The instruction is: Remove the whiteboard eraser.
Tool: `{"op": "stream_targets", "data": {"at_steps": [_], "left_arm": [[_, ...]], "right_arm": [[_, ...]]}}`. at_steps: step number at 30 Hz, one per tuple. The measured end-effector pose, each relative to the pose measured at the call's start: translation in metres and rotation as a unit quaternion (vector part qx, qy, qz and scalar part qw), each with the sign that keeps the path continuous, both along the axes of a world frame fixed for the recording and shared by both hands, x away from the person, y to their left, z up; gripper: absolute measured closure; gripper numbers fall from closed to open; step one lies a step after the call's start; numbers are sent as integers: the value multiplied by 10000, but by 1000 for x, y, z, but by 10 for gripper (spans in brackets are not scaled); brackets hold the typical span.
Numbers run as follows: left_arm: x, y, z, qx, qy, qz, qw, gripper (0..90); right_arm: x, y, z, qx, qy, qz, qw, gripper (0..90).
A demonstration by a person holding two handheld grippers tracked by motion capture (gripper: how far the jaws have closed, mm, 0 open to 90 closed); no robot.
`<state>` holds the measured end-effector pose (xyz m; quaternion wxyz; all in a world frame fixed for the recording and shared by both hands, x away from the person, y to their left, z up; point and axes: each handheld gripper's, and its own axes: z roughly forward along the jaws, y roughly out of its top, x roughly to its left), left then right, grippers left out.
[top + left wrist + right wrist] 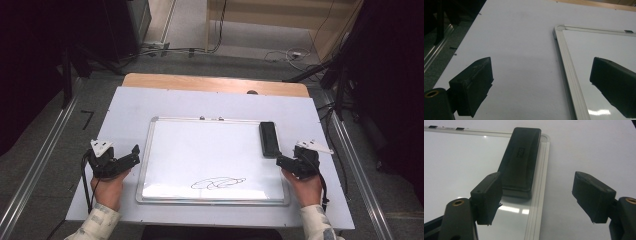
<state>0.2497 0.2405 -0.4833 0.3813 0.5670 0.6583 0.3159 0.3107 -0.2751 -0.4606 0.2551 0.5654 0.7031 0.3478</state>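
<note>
1. A whiteboard (210, 155) lay flat on a white table (125, 107), with a black scribble (217, 183) near its six o'clock edge.
2. A black eraser (269, 139) rested on the board's three o'clock side, lengthwise along the frame, near the two o'clock corner.
3. The right gripper (281, 161) hovered just short of the eraser's near end, at about four o'clock of the board; its jaws stood spread and held nothing.
4. In the right gripper view the eraser (520, 161) sat ahead, closer to the left jaw than to the middle of the gap.
5. The left gripper (134, 152) waited by the board's nine o'clock edge, jaws spread, empty, straddling the frame (570, 77).
6. Judged from this, a good pick would centre the eraser between the right jaws, pinch it across its narrow width, and the left gripper would steady the frame.
</note>
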Motion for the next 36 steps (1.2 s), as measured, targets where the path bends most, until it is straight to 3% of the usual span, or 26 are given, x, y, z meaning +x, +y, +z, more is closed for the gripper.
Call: {"op": "stream_targets", "data": {"at_steps": [10, 26, 36], "left_arm": [[0, -2, 0, -14, -48, -57, 10000, 51], [0, -1, 0, -20, -25, -10, 10000, 52], [0, -1, 1, -28, -32, -11, 10000, 52]], "right_arm": [[19, 19, -3, -91, 79, 43, 9999, 236], [31, 23, -4, -119, 96, 16, 9999, 247], [52, 33, -6, -168, 163, -58, 9997, 275]]}}
